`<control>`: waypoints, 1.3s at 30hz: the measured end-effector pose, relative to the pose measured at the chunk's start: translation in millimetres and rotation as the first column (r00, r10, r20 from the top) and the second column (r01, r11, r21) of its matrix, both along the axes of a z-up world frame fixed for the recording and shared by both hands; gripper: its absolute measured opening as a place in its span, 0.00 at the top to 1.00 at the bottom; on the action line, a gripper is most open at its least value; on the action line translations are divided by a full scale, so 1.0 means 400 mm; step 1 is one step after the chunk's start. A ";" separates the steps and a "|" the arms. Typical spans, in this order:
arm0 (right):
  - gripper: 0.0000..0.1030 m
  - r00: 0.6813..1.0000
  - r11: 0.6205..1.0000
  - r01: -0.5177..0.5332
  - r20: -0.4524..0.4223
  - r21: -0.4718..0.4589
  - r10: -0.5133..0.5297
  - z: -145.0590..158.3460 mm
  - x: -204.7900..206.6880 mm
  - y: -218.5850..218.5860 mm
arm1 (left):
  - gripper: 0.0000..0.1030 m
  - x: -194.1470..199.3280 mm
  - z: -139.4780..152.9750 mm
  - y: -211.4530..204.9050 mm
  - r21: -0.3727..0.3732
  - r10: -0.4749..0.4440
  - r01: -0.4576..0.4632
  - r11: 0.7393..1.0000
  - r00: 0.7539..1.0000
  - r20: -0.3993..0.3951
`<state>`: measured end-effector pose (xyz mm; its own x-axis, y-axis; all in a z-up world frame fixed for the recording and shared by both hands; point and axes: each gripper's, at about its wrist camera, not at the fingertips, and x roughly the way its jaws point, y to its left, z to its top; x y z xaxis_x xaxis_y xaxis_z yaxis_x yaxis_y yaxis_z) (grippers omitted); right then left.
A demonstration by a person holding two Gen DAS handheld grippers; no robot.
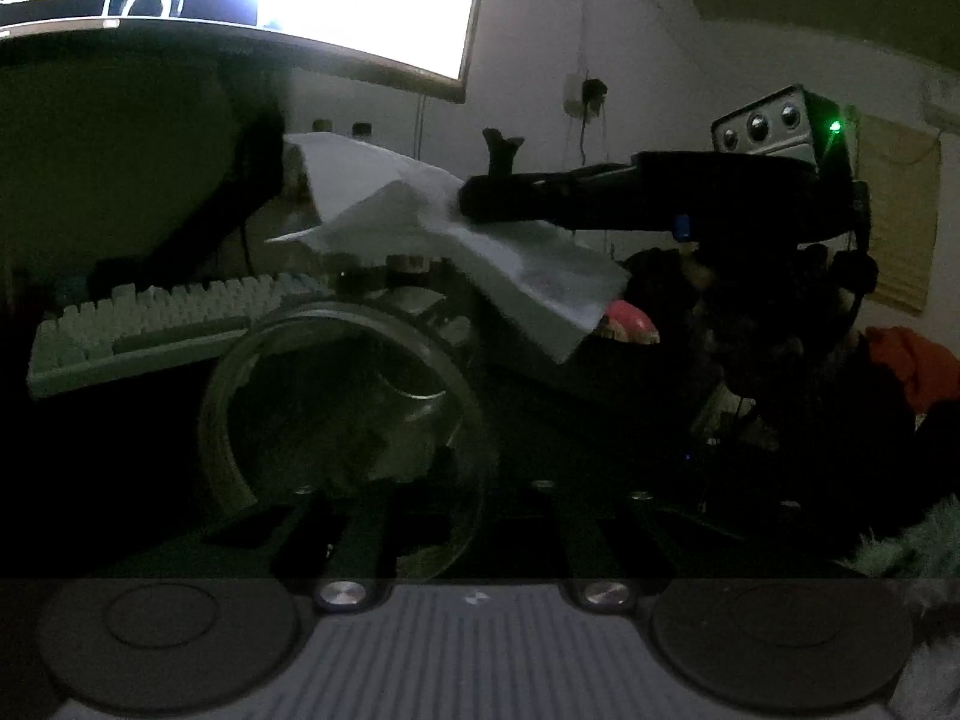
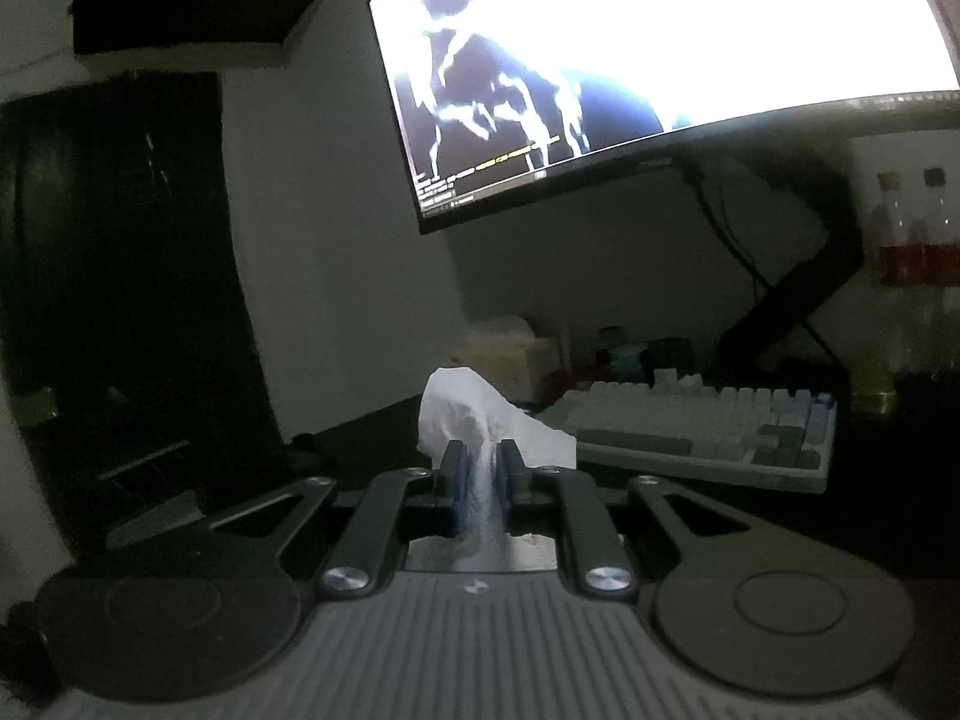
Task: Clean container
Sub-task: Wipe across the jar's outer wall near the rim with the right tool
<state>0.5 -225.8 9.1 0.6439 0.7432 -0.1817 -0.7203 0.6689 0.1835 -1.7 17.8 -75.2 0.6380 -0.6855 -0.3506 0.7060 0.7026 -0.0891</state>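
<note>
Above the dim bench, right hand-held gripper [image 2: 480,468] clamps crumpled white tissue [image 2: 480,420]; left hand-held gripper [image 1: 456,516] grips clear round glass container [image 1: 342,414].

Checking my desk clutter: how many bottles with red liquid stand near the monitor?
2: both bottles stand side by side at the right edge of the right wrist view, beside the monitor arm. Others may be hidden in the dark.

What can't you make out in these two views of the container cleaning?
- Left gripper fingertips, left wrist view: lost in darkness around the glass container; grip unclear.
- Container's inside: too dim to judge dirt.
- Container, right wrist view: out of frame; right gripper shows only the tissue.
</note>
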 end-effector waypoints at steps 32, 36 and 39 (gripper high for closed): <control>0.92 0.999 0.997 0.041 0.008 -0.067 -0.040 -0.056 0.022 0.049 | 0.65 0.011 -0.012 -0.028 0.010 0.070 -0.070 0.998 0.997 -0.021; 0.92 0.998 0.995 0.063 0.006 -0.074 -0.063 -0.057 0.026 0.038 | 0.64 0.003 -0.001 -0.031 0.054 0.099 -0.098 0.994 0.995 -0.016; 0.92 0.998 0.996 0.062 0.005 -0.071 -0.061 -0.058 0.027 0.040 | 0.63 0.000 0.010 -0.028 0.096 0.129 -0.128 0.987 0.992 -0.007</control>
<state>11.5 -209.8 -14.1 0.6886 0.6873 -0.2312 -0.6778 0.7233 0.1318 -1.7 6.5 -71.2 0.7139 -0.5612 -0.4188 0.6082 0.7933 -0.0262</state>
